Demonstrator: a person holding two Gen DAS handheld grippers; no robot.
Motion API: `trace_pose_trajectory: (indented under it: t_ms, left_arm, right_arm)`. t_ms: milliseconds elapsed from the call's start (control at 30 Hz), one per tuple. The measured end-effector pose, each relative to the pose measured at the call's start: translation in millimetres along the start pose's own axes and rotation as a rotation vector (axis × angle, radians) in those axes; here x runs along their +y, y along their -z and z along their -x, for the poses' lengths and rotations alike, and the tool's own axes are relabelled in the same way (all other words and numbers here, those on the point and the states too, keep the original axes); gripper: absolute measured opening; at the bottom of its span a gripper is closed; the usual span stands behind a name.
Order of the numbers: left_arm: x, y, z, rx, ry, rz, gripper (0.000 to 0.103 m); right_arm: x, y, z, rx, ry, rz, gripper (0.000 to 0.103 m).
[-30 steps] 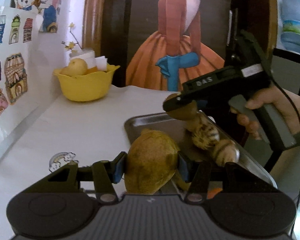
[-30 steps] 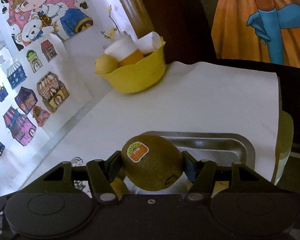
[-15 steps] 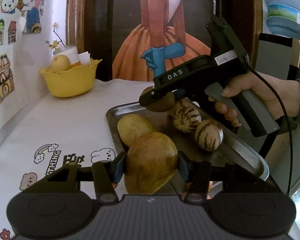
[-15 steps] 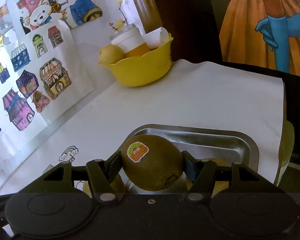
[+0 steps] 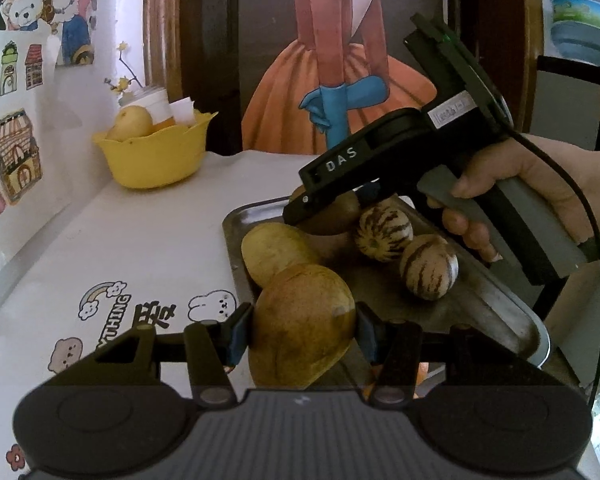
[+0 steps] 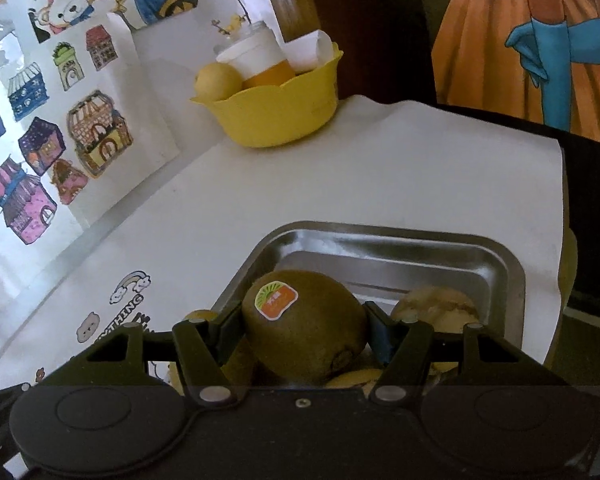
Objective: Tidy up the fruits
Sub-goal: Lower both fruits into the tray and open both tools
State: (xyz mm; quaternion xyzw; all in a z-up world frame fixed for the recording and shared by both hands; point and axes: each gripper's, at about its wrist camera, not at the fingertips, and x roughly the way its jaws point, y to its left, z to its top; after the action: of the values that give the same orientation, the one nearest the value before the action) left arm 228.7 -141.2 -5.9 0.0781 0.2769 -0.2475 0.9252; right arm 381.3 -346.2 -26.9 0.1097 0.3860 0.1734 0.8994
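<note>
Left gripper clamps mango across middle, above tray edge. Right gripper clamps kiwi over tray. Both likely soft, bruisable; mango heavier, smooth-skinned: grip widest part, gently.

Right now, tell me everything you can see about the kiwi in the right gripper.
The kiwi is oval, brown-green and fuzzy, with an orange and green sticker on its upper left and its stem end facing the camera. The right gripper is shut on it, one finger pad on each side. It is held over the metal tray, near the far end. Whether it touches the tray cannot be told.
</note>
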Motion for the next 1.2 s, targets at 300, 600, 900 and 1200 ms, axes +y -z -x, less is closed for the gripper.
trace_pose_trajectory:
  t_ms: [300,600,900,1200]
  left_arm:
    - [-6.3,-2.1,-9.0,0.059,0.028,-0.007,0.058]
    - [-4.5,-1.3,-9.5,0.059,0.032,0.019,0.058]
    - [-3.2,-2.6,-9.8,0.061,0.034,0.032,0.058]
    - [-3.2,-2.0,-10.3,0.062,0.035,0.04,0.058]
  right_arm:
    - [-0.1,-1.4,-3.7,0.025,0.006,-0.047,0.065]
    - [0.8,0.4,-3.2,0.02,0.021,-0.05,0.065]
    - [1.5,0.4,-3.4,0.02,0.025,-0.053,0.066]
    - [2.8,1.7,-2.7,0.019,0.033,-0.046,0.065]
